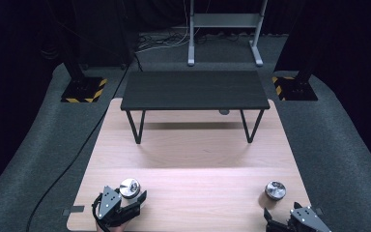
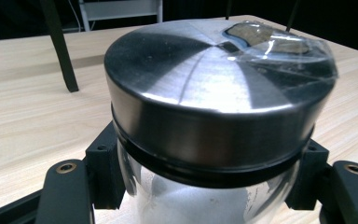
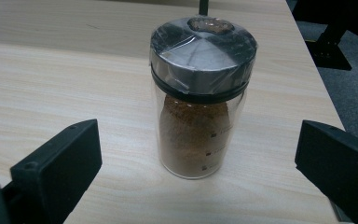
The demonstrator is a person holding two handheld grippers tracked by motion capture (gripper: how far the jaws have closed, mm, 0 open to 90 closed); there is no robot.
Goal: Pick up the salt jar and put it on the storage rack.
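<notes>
Black jaws of the left gripper (image 1: 134, 200) clamp a clear glass jar with a steel lid (image 1: 129, 187) at the wooden table's (image 1: 193, 193) near-left edge. Right gripper (image 1: 282, 220) gapes wide, empty, just short of an upright brown-spice jar (image 1: 275, 190). Beyond stands a black bench (image 1: 194, 90).

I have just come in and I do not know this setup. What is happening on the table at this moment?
A person works at a wooden table with a gripper in each hand. The left gripper is shut on a glass jar with white contents, its fingers pressing the glass just under the metal lid. The right gripper is open, and a jar of brown powder stands upright on the table ahead of it, not yet touched. A low black bench stands farther back.
</notes>
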